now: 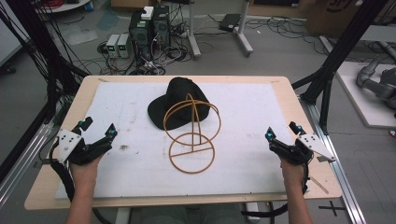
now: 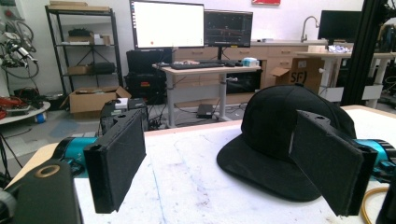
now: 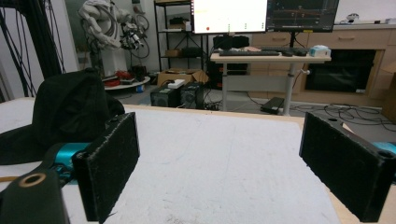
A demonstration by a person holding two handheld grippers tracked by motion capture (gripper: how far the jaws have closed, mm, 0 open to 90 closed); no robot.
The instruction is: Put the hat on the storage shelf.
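With both jaws spread wide and empty, the left gripper [image 1: 98, 132] faces the black cap [image 1: 180, 105] ahead to its right, behind the wire stand [image 1: 192, 135]; the right gripper [image 1: 281, 134], likewise wide and empty, has it ahead-left. Approach the brim squarely, avoiding the stand.

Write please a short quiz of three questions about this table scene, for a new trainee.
1. True or false: the black cap sits on top of the wire stand.
2. Which state fits both grippers? A) open, holding nothing B) shut on the cap
3. Fill in: the wire stand is nearer to the person than the ____.

Key: 1 false, the cap lies on the white mat behind it; 2 A; 3 cap.
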